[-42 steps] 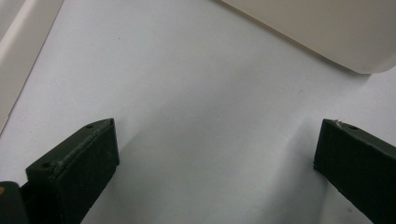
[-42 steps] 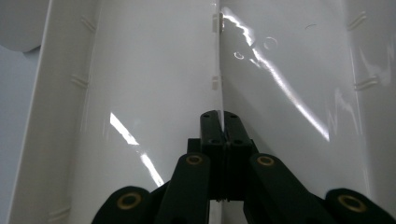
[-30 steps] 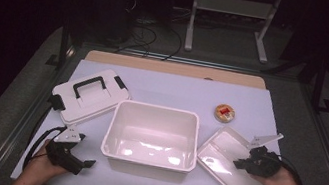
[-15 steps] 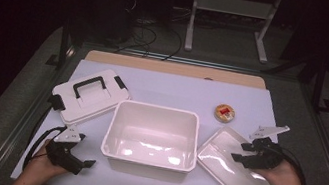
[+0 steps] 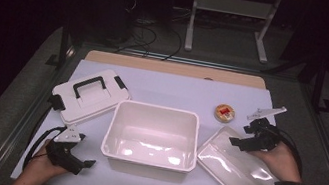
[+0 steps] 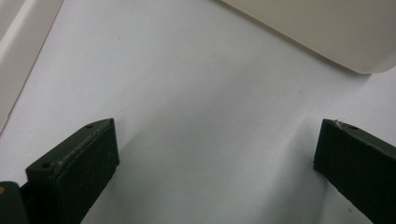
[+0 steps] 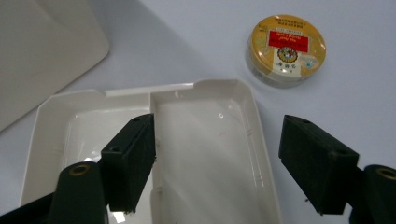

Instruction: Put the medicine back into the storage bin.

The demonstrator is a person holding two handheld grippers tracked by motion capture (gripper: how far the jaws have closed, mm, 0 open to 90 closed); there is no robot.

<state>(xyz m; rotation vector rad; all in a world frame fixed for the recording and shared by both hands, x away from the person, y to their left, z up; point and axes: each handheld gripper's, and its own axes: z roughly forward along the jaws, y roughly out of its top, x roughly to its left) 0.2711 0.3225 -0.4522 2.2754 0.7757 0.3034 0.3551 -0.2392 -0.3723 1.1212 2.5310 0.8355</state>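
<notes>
A deep white bin (image 5: 151,133) stands empty at the table's middle; its corner (image 6: 322,28) shows in the left gripper view. Left of it lies a white lid with a black handle (image 5: 88,94). A shallow white tray (image 5: 237,166) (image 7: 154,154) lies to the bin's right. Beyond the tray sits a small round gold tin with a red label (image 5: 224,113) (image 7: 285,49). My right gripper (image 5: 241,137) (image 7: 217,158) hovers open over the tray's far end, jaws aimed toward the tin. My left gripper (image 5: 84,164) (image 6: 215,163) rests open near the front left edge, nothing between its jaws.
A pale cloth (image 5: 177,92) covers the table, with a wooden strip (image 5: 171,68) at its far edge. Dark floor, cables and a metal stand (image 5: 226,27) lie beyond. Bare cloth stretches behind the bin.
My right gripper has moved forward and slightly up over the tray's far end, toward the tin. The left gripper has stayed in place.
</notes>
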